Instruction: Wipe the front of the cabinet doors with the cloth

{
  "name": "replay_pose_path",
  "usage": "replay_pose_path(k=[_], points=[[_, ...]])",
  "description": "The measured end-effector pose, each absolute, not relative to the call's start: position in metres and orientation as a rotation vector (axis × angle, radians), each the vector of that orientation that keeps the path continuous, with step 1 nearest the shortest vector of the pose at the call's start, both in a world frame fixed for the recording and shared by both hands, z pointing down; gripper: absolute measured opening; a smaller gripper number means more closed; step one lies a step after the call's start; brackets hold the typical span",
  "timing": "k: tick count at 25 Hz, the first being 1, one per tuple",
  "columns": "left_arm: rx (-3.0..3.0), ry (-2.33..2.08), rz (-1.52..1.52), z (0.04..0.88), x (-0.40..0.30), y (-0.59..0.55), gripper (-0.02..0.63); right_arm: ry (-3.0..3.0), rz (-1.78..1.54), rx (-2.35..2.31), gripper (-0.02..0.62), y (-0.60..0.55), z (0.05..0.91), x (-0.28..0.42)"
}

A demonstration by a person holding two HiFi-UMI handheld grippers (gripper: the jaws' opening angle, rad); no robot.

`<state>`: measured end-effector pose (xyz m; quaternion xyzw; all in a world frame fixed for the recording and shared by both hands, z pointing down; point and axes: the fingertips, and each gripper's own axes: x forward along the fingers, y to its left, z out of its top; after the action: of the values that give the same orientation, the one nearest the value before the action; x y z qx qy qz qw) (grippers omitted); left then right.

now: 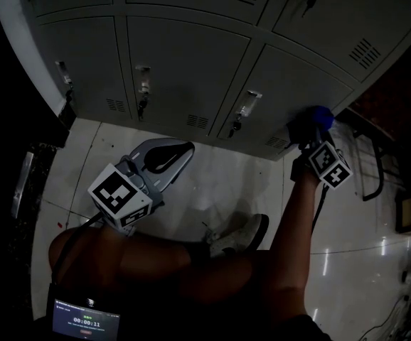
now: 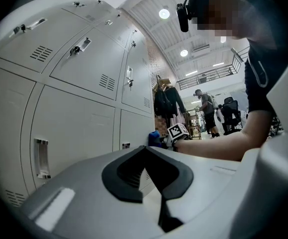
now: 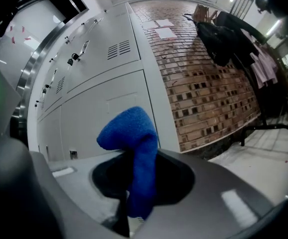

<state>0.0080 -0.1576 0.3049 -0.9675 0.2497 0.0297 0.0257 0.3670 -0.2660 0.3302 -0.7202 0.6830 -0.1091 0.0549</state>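
Our blue cloth (image 3: 133, 143) clamped in the right gripper's (image 3: 134, 183) jaws, its lower end hidden between them, up by the lower right cabinet door (image 1: 291, 87), contact too dim to judge, our left gripper (image 2: 146, 156) with jaws together on nothing, small screen (image 1: 86, 322) reading 00:00:11.

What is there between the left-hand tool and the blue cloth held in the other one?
Head view: between the left gripper and the cloth lies only bare pale floor. The person's shoe sits nearer the person, outside that stretch.
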Motion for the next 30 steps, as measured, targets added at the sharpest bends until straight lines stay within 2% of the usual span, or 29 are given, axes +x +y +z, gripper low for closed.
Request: replay_pose_path(k=[9,13,22,30], points=[[-2.983,0.778,0.103,0.302,0.007,-0.158,0.006,2.499,-0.279,-1.926,0.074,-0.290,0.359,0.219],[-2.984,0.775,0.105,0.301,0.006,-0.158,0.006,2.618,-0.233,-1.870,0.074,-0.297,0.377,0.181],[-2.985,0.782,0.100,0.301,0.007,-0.159,0.006,2.626,-0.288,-1.831,0.074,-0.308,0.396,0.171],[-2.987,0.779,0.095,0.303,0.008,-0.158,0.007,2.634,-0.254,-1.930,0.074,-0.309,0.402,0.189]])
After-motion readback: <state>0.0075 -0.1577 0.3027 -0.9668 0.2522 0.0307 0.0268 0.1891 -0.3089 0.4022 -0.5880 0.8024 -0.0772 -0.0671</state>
